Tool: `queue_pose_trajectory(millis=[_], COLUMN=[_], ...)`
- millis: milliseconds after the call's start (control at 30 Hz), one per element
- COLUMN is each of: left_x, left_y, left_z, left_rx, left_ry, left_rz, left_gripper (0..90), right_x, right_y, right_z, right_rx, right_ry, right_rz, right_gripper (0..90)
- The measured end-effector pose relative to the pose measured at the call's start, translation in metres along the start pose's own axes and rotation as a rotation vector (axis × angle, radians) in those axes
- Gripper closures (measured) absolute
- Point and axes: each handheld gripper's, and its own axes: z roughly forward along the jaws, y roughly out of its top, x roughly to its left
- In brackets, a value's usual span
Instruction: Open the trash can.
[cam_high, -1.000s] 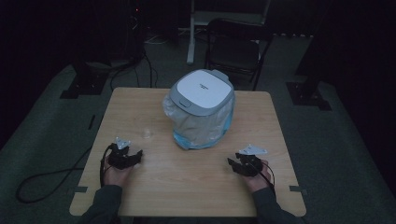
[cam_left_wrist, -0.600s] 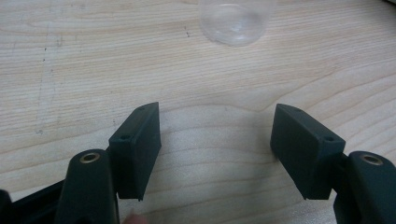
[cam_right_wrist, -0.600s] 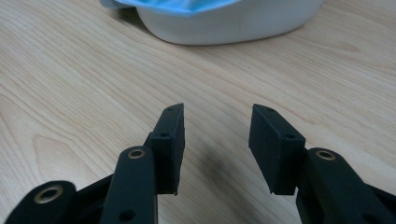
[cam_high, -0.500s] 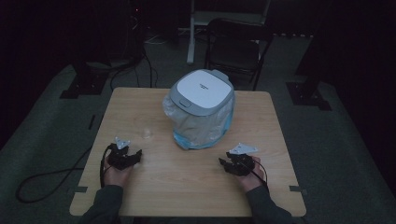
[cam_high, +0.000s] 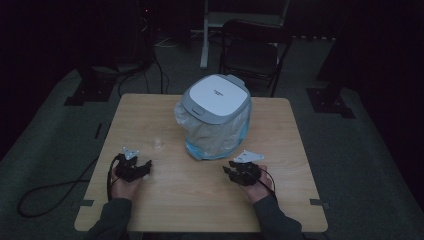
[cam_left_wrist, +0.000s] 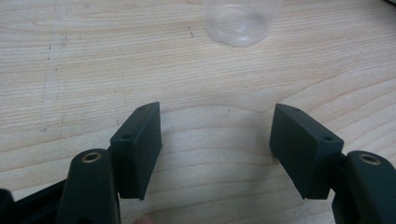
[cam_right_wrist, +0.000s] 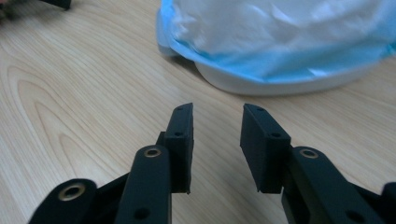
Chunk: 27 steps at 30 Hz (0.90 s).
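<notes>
**Right hand-held gripper shifted toward the bin**

Since the earlier frame, the right hand-held gripper (cam_high: 231, 169) has moved leftward across the desk (cam_high: 150, 115) and nearer the bin's base; its jaws have just been closing and now stand partly open with nothing between them.

Left hand-held gripper (cam_high: 144, 165): unmoved at the near left, jaws spread wide and empty over bare wood.

Small clear cup (cam_high: 159, 143): upright on the desk, just ahead of the left hand-held gripper, apart from it.

White lidded bin (cam_high: 216, 95): mid-desk, lined with a translucent plastic bag (cam_high: 220, 132) showing blue at the bottom edge. It stands near the right hand-held gripper, not touching it.
</notes>
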Motion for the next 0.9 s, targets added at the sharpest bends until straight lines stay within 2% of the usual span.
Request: queue_pose_trajectory(millis=[200,567,733,900], left_x=[0.0,0.001,0.001,0.001], left_y=[0.0,0.0,0.0,0.0], left_z=[0.0,0.0,0.0,0.0], left_rx=[0.0,0.0,0.0,0.001], left_ry=[-0.001,-0.003,-0.004,-0.004], left_rz=[0.003,0.005,0.005,0.006], left_gripper=[35.0,35.1,35.0,35.0], right_x=[0.008,0.02,0.025,0.03], right_y=[0.008,0.024,0.028,0.035], right_z=[0.008,0.021,0.028,0.034], right_rx=[-0.013,-0.02,-0.026,-0.024], right_ry=[0.029,0.037,0.055,0.046], right_rz=[-0.007,-0.043,-0.034,-0.051], right_gripper=[70.0,76.1,79.7,84.0])
